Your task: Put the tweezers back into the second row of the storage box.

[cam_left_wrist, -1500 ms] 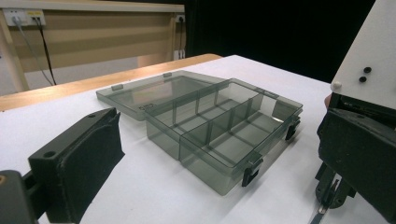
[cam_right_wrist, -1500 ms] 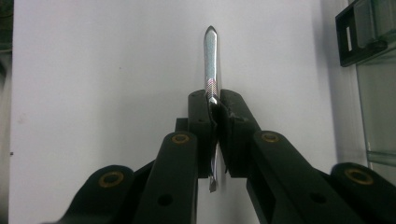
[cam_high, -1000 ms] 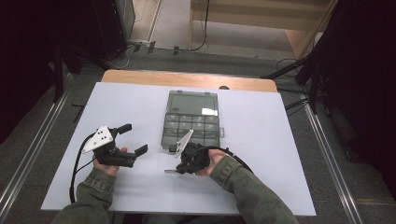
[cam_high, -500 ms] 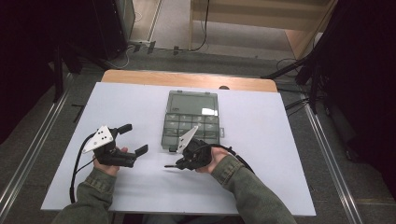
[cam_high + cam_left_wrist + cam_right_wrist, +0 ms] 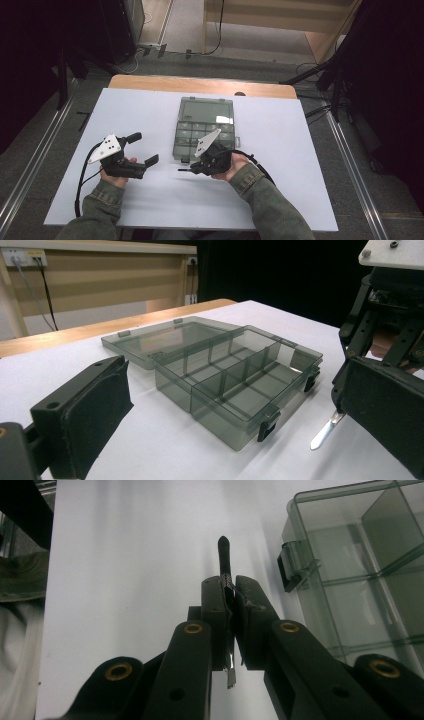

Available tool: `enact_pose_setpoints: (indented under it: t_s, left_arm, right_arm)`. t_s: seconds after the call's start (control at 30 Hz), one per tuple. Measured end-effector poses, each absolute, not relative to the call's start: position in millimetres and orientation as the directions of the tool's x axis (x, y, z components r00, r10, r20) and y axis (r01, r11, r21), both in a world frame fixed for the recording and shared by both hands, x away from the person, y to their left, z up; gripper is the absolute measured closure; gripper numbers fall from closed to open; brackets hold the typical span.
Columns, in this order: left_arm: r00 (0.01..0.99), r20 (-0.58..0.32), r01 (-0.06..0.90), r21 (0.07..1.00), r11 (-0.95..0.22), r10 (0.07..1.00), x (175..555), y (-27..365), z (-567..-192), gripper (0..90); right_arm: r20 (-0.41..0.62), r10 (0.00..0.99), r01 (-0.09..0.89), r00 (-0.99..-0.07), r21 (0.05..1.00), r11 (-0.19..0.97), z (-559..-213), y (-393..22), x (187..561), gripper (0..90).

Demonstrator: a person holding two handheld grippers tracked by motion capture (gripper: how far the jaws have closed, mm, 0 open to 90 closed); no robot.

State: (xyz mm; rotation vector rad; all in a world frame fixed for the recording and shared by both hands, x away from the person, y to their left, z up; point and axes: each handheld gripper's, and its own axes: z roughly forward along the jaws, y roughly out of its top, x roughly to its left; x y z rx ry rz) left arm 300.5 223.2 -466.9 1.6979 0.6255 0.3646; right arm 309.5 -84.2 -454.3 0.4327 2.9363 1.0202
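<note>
Little had shifted since the earlier frames: the right tongs (image 5: 192,169) had crept only slightly on the tabletop (image 5: 310,150), near the front left corner of the compartment box (image 5: 204,131), while the left tongs (image 5: 142,150) had kept their place. Judged from that, the work sat in a pause between pick-up and placement, with nothing yet delivered. Right tongs were closed together and clamped on a slim tool (image 5: 223,560), a thin metal piece with a dark tip that looked like a small blade or tweezers; which of these could not be told. In the right gripper view the dark end stuck out past the pads (image 5: 250,605) toward the white surface, and a bright metal end (image 5: 231,677) showed below them. In the left gripper view a silvery tip (image 5: 325,432) hung down from those tongs, just right of the box's near latch (image 5: 267,427) and close above the tabletop. Left tongs stood wide apart, holding nothing and touching nothing, with the box seen between the two pads (image 5: 95,420). Box lay in the middle of the tabletop, its lid (image 5: 160,337) swung fully open and flat on the far side, its divided compartments apparently bare. Next move, by my reading, called for carrying the tool over the box wall into a compartment; the thin grip risked the tool twisting.
</note>
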Motion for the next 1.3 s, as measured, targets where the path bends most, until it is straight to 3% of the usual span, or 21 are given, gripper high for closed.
enact_pose_setpoints:
  t_s: [1.3]
  left_arm:
    - [0.806,-0.096,0.209,0.969,-0.129,0.584,301,222,-468,0.0]
  right_arm:
    - [0.027,0.458,0.333,-0.889,0.726,0.602,-446,-122,339,85.5]
